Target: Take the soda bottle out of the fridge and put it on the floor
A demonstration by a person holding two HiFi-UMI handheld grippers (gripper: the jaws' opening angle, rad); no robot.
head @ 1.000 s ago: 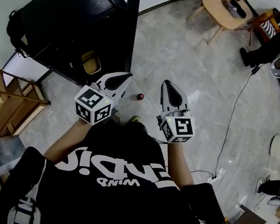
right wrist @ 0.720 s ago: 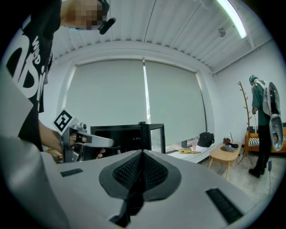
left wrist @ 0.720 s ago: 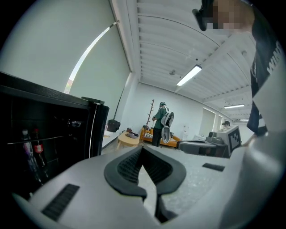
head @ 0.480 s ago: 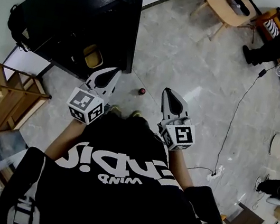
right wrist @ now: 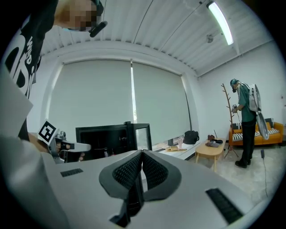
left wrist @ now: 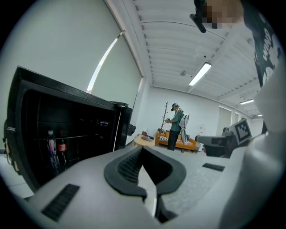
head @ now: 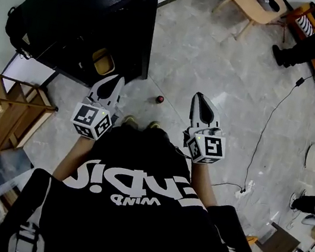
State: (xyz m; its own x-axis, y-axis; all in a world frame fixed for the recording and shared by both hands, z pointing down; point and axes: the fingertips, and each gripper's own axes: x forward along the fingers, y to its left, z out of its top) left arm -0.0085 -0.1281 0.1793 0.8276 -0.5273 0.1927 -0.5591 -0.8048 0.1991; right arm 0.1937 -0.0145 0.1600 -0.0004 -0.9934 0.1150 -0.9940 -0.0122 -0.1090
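**Head view.** A person in a black shirt (head: 134,191). Its white print is upside down from here: the small line reads "WIND", the large line I cannot read. The left gripper (head: 116,79) and right gripper (head: 201,97) are held out in front of the body, well apart. Both are grey-white plastic tapering to a point, and each carries a cube of black-and-white square markers at the rear. The black fridge (head: 75,11) stands far left, boxy and matte, with its door swung open. The left gripper's tip is near its front corner. The floor (head: 217,60) is pale grey marbled tile. A small round red thing (head: 160,99) lies on it between the two grippers; what it is I cannot tell. A slatted wooden rack (head: 8,114) is at left, and a thin black cable (head: 262,135) trails at right.

**Left gripper view.** The fingers (left wrist: 127,165) have dark ribbed rubber pads with tips met, clenched on nothing. The soda bottle (left wrist: 62,148) stands upright on a shelf inside the fridge, at left. It is dark with a red label, just beside a paler bottle (left wrist: 52,150) that is also red-labelled. The print is too small to read. Far off, a second person in a green top (left wrist: 175,127) stands by an orange sofa (left wrist: 187,142).

**Right gripper view.** The fingers (right wrist: 129,170) have the same ribbed black pads, pressed together with nothing between them. The fridge beyond shows a clear glass door in a black frame. At right are a low oval wooden surface (right wrist: 213,151) on splayed legs and a black bag (right wrist: 191,136).
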